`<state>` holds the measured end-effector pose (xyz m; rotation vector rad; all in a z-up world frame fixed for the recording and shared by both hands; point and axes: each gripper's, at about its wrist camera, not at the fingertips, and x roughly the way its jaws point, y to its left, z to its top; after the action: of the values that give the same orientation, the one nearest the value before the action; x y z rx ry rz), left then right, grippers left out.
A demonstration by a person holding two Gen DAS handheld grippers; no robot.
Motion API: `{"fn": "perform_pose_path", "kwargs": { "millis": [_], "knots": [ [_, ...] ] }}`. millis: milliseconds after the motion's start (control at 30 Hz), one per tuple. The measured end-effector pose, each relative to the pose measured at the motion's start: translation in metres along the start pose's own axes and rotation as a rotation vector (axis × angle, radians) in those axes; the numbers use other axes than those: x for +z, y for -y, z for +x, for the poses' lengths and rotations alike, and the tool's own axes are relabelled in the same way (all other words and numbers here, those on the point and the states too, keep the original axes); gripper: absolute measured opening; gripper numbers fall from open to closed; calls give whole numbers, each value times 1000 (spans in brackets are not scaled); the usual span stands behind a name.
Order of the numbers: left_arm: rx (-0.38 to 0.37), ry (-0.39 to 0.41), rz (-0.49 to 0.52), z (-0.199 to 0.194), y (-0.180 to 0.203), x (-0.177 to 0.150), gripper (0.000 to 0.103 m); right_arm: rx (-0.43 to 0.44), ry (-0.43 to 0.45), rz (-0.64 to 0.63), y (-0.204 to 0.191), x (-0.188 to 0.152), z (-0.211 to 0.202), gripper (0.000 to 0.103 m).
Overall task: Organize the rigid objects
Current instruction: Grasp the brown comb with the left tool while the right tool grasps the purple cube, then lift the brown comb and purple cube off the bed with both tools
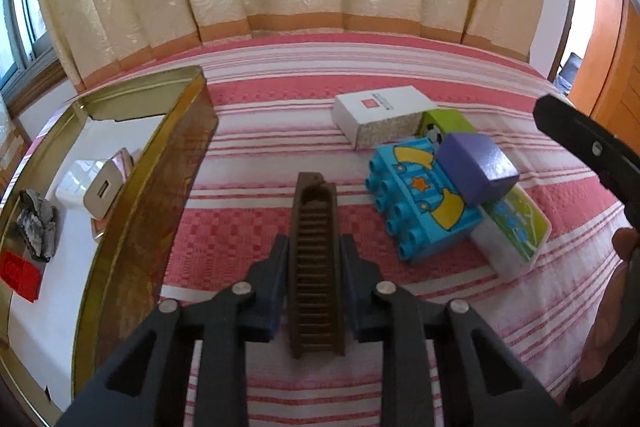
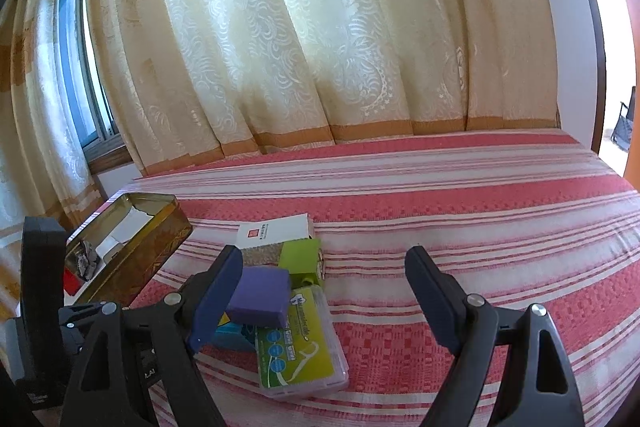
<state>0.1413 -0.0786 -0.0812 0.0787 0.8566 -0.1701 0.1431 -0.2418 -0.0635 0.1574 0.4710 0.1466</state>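
Cream patterned curtains point(image 2: 320, 47) are hanging behind a bed spread with a pink and white striped cover point(image 2: 460, 207), where stuff is being sorted. A brown ridged comb-like piece point(image 1: 316, 267) is being pinched lengthwise by the left gripper point(image 1: 314, 259), just beside the open gold tin box point(image 1: 132, 227). The right gripper point(image 2: 324, 291) is being held spread wide, nothing between its jaws, near the purple wooden block point(image 2: 262, 297). Under that block a clear floss-pick case with a green label point(image 2: 300, 351) is lying; its writing is too blurry to read. A white carton with a red square logo point(image 1: 380, 107) is sitting behind.
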Motion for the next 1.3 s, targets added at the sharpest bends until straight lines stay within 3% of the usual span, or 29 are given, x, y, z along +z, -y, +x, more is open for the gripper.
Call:
{"fn": "perform_pose_path", "kwargs": {
  "millis": [233,400,600,667,733,833,1300],
  "knots": [
    [61,129,-41,-26,-7,-5,24,16,-40,-97,-19,0,8,85],
    [70,167,-93,-33,-18,-4,24,22,-85,-183,-35,-3,17,85],
    [68,178,-80,-32,-17,-5,24,22,-155,-232,-46,-7,31,84],
    [66,181,-81,-33,-17,-5,24,23,-177,-242,-48,-8,36,78],
    [62,182,-84,-34,-17,-6,24,38,-202,-248,-49,-9,40,60],
    [62,193,-86,-36,-17,-7,24,59,-229,-243,-48,-10,45,44],
    [73,254,-82,-46,-16,-10,24,48,-23,-200,-40,-5,5,42]
  ]
}}
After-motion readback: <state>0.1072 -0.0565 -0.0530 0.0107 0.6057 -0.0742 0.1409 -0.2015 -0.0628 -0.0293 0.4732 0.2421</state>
